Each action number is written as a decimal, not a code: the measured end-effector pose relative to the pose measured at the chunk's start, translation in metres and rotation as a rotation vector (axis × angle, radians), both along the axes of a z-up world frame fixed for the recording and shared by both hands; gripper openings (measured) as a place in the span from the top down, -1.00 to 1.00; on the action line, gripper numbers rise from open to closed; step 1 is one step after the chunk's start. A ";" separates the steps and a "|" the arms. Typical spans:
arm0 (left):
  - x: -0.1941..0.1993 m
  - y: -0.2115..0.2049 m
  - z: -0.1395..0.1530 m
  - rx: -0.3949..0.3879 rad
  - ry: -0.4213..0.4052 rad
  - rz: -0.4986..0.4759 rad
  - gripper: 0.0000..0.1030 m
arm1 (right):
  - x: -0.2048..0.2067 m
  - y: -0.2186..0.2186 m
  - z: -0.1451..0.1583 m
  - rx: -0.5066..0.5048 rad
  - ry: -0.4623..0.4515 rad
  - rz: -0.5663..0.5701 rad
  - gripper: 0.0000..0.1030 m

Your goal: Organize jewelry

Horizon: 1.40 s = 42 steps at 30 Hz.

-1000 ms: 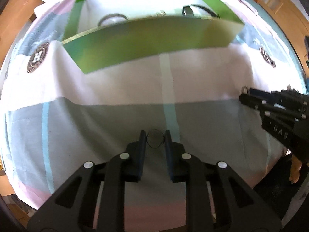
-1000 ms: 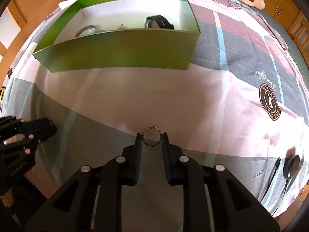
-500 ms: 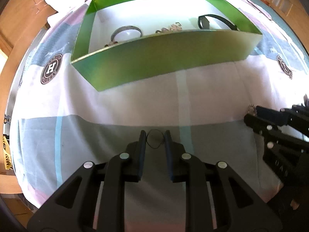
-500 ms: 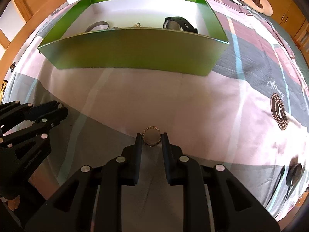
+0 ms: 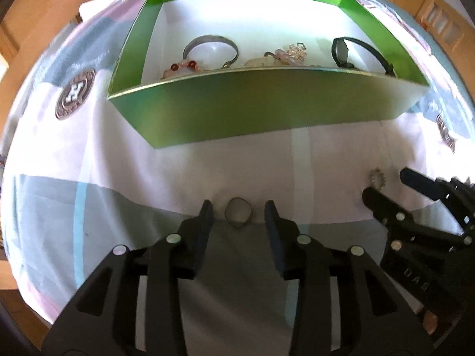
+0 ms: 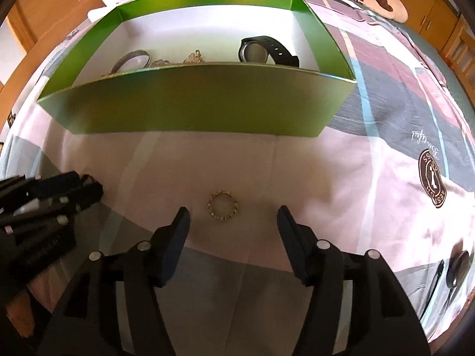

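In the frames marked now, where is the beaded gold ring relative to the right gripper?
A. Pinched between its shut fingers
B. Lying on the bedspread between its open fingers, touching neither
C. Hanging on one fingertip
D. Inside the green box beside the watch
B: the right wrist view shows the beaded gold ring flat on the bedspread, with clear gaps to both fingers of the open right gripper.

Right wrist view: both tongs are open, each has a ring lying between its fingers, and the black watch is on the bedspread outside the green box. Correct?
Not quite. The right wrist view shows the black watch inside the green box, not on the bedspread. The rest holds: right tongs and left tongs are open, with a beaded ring and a thin ring between their fingers.
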<state>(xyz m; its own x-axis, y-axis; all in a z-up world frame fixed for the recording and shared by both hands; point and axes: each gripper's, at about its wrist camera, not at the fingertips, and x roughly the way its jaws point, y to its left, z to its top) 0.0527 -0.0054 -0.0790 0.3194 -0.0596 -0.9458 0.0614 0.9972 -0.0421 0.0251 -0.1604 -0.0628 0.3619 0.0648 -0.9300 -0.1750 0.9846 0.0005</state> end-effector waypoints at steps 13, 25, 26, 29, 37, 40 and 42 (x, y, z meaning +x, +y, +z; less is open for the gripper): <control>0.000 -0.014 -0.004 0.081 -0.030 -0.054 0.13 | -0.005 0.002 -0.010 -0.007 -0.045 0.015 0.18; -0.006 -0.025 0.002 0.072 -0.053 -0.082 0.62 | 0.007 0.003 -0.006 0.006 -0.049 0.018 0.59; -0.007 -0.024 0.004 0.069 -0.056 -0.081 0.62 | 0.005 0.002 -0.004 0.010 -0.052 0.016 0.59; -0.014 -0.023 0.012 0.064 -0.081 -0.081 0.62 | 0.002 -0.003 0.011 0.030 -0.093 0.007 0.59; -0.020 -0.020 0.089 0.077 -0.357 -0.079 0.62 | 0.025 -0.010 0.093 0.113 -0.345 0.010 0.59; -0.005 -0.016 0.108 0.076 -0.430 -0.065 0.62 | 0.049 -0.004 0.094 0.111 -0.373 0.025 0.59; 0.006 -0.013 0.113 0.057 -0.444 -0.061 0.62 | 0.062 -0.002 0.084 0.128 -0.348 0.015 0.59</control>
